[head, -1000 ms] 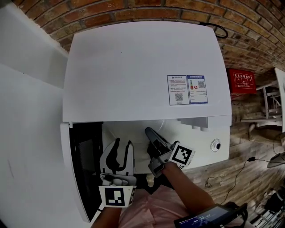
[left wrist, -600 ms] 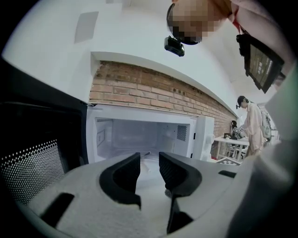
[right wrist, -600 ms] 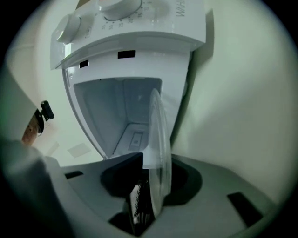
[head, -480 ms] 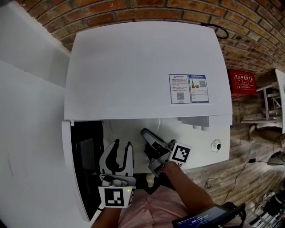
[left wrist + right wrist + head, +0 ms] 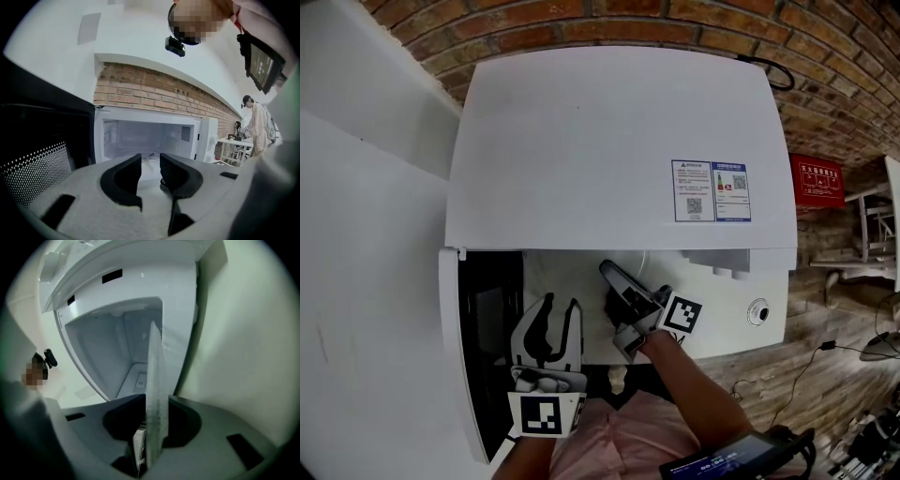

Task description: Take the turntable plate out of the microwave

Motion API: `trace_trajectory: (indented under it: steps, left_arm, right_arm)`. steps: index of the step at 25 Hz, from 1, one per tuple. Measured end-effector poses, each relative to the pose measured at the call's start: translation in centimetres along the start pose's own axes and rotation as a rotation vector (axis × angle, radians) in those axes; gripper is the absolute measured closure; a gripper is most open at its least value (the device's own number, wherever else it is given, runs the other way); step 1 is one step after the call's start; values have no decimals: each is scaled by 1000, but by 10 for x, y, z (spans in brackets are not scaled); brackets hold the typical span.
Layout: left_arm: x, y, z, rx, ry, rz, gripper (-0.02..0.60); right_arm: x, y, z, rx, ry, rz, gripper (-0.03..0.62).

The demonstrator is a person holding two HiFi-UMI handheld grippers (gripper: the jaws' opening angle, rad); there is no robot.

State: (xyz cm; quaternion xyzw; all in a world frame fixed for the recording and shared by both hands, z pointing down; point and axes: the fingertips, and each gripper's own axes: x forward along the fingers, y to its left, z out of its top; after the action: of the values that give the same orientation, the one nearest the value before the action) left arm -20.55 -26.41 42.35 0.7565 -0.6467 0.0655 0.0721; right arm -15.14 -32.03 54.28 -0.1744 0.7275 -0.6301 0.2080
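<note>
Right gripper view: plate [image 5: 155,376] between jaws

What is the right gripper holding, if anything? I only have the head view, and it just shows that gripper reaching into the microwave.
Observer: In the right gripper view, the right gripper has the turntable plate edge-on between its fingers. They have just been closing and now sit against both faces of the plate.
Operator: And the left one, is it on anything?
Observer: No. In the left gripper view, the left gripper has its fingers apart with nothing between them. It is out in front of the microwave, pointing into the open cavity.
</note>
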Motion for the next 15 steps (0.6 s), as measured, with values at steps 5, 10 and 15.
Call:
trace_trajectory:
  steps: [5, 10, 15]
  left_arm:
    - [-1, 1, 2, -15, 8, 10, 453]
    - [-9, 2, 7, 7, -4, 33, 453]
    - [-19, 1, 18, 22, -36, 66, 453]
  right_arm:
    - [3, -9, 4, 5, -2, -38, 563]
    - [-1, -7, 2, 0, 42, -54, 566]
    - [-12, 8, 0, -11, 77, -21, 566]
